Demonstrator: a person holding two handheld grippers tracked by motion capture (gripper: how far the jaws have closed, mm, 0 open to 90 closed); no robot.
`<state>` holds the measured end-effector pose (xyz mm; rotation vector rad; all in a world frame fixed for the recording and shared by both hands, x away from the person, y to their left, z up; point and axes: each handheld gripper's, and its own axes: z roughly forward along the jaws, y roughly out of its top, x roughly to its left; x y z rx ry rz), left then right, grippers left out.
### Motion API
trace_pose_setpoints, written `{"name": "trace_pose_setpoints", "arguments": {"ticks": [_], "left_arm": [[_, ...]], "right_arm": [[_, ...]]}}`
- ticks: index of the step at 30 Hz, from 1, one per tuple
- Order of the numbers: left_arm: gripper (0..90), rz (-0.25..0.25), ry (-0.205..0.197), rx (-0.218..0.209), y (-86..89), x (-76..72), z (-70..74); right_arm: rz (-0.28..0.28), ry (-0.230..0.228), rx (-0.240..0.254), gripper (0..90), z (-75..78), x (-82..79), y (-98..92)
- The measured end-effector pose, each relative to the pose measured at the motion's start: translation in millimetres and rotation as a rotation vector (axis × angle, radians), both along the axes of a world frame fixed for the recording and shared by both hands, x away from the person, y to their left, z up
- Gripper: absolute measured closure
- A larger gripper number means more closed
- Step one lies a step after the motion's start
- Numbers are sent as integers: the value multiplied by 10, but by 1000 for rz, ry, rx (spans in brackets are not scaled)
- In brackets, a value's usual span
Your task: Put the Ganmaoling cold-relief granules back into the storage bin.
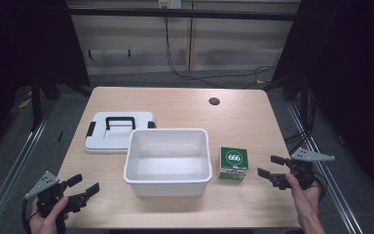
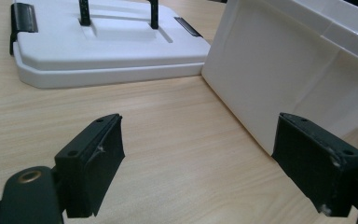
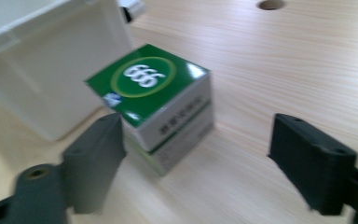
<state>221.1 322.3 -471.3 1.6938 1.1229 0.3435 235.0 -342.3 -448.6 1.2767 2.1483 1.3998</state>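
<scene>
From the high view: one light wooden table (image 1: 175,100) with one open white plastic bin (image 1: 167,161) in the middle, one flat white plastic lid with a black handle (image 1: 117,130) lying behind it to the left and touching its back corner, and one small green-and-white cardboard box marked 666 (image 1: 233,164) standing just to the right of the bin, close but apart from it. Two grippers total. The left gripper (image 1: 84,184) sits near the front left corner with its jaws spread and nothing in them. The right gripper (image 1: 271,166) is over on the right, jaws also spread, pointing at the box from just beside it.

Left gripper view: jaws wide apart over bare wood, the bin's side wall (image 2: 279,84) ahead on the right, the lid (image 2: 102,51) farther off. It's just parked, honestly.

Right gripper view: a bit blurry, but the box (image 3: 161,100) is right ahead, one jaw nearly at its near corner, the other well off to the side. It sits corner-on to the jaws, so I'd guess the move is to twist the hand until the pads face two flat sides, centre the box between them, then close gently, since thin cardboard will probably dent if squeezed hard. Then lift it over the rim into the bin.
</scene>
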Motion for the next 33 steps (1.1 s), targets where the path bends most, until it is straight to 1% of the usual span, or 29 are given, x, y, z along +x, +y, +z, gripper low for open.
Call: {"name": "trace_pose_setpoints", "arguments": {"ticks": [1,2,4,5,7,9,10,12,13,14,15,16,17,18,19,20,22,23,24,25,26,27,28,29,30,31,32,33], "left_arm": [[159,0,0,0,0,0,0],[159,-2,-3,0,-3,-7,2],[159,-2,-2,-1,-1,-7,1],[159,-1,-1,0,2,-6,0],[159,3,-1,-3,-3,0,-2],[159,7,0,1,1,8,-3],[159,6,4,3,9,10,-10],[159,9,7,1,9,8,-12],[159,7,5,6,14,8,-11],[159,7,3,5,13,5,-9],[159,7,4,1,7,0,-7],[159,6,3,5,3,-3,-3],[159,4,0,3,-4,-3,1],[159,-1,-6,4,-12,-7,5],[159,-7,-5,5,-20,-11,4],[159,-7,-6,3,-19,-11,8],[159,-7,-12,7,-16,-11,11],[159,-5,-10,3,-17,-11,7],[159,-3,-2,-2,-15,-8,-3],[159,-6,-1,4,-7,-3,-6],[159,-5,0,6,-5,1,-7],[159,-5,0,7,-9,7,-7],[159,-6,1,2,-20,8,-6],[159,-14,1,7,-32,7,-6],[159,-14,1,7,-32,7,-6],[159,-16,3,7,-34,7,-9],[159,-15,3,8,-32,7,-9],[159,-14,1,9,-28,8,-7]], "right_arm": [[0,0,0,131,0,0,0],[43,10,28,150,-4,5,-12],[40,13,27,143,-3,5,-10],[29,15,11,134,-5,7,-10],[32,19,13,137,-11,9,-16],[47,24,15,137,-16,12,-14],[57,14,8,137,-8,15,1],[62,12,10,137,3,14,10],[65,6,2,137,14,17,23],[70,6,-8,137,28,20,38],[92,32,-24,137,67,34,63],[101,29,-39,137,92,38,76],[101,29,-39,137,92,38,76],[107,23,-49,136,118,41,87],[113,16,-66,135,147,51,96],[112,10,-102,135,200,66,116],[118,4,-108,135,216,65,126],[131,2,-114,135,226,65,140],[137,1,-133,136,236,63,157],[135,-10,-163,138,243,59,188],[146,-10,-188,139,246,63,213],[156,-14,-200,139,243,70,234],[170,-13,-218,141,241,79,263],[204,8,-248,142,247,99,324],[211,0,-280,142,260,104,358],[211,0,-280,142,260,104,358],[217,-4,-294,142,279,106,386],[234,-11,-299,146,327,116,421]]}}
